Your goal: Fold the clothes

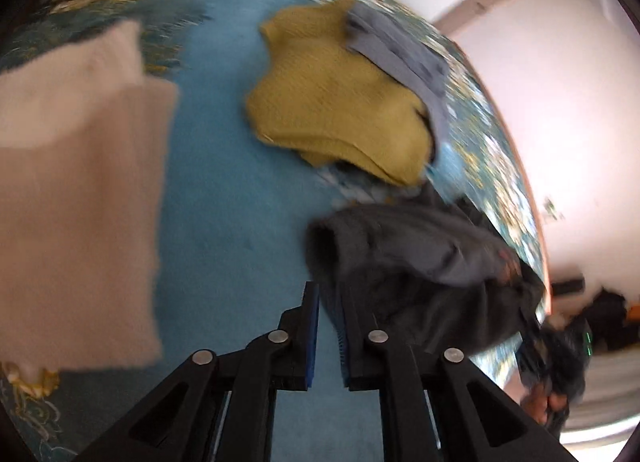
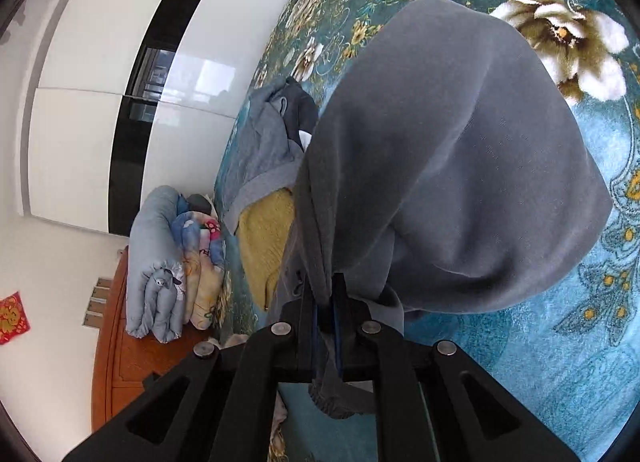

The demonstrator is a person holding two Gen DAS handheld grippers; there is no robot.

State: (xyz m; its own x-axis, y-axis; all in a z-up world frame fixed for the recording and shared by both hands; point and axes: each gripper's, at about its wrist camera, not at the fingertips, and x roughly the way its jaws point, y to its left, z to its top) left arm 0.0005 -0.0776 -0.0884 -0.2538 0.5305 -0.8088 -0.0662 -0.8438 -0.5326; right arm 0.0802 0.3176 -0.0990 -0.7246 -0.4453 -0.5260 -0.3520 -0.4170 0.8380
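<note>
- My right gripper (image 2: 325, 298) is clamped on a fold of the dark grey garment (image 2: 460, 166); the cloth runs between the blue pads and a hem hangs out below them, toward me.
- Ahead of that gripper the grey garment bulges up in a big rounded hump over the teal floral bedspread (image 2: 560, 342).
- To the left of it lie a blue-grey garment (image 2: 264, 142) and, nearer, a mustard knit (image 2: 264, 238), partly tucked under both.
- Further left, rolled bedding (image 2: 160, 262) sits by a white and black wardrobe (image 2: 100, 102).
- My left gripper (image 1: 329, 302) has its jaws parted a little with nothing between them; I see only bedspread (image 1: 232, 202) in the gap. This view is blurred.
- Just right of its tips lies the dark grey garment (image 1: 420, 262), crumpled.
- Ahead sits the mustard knit (image 1: 332, 102) with the blue-grey garment (image 1: 400, 50) over its far right edge.
- To its left a pale pink cloth (image 1: 76, 182) lies flat.
</note>
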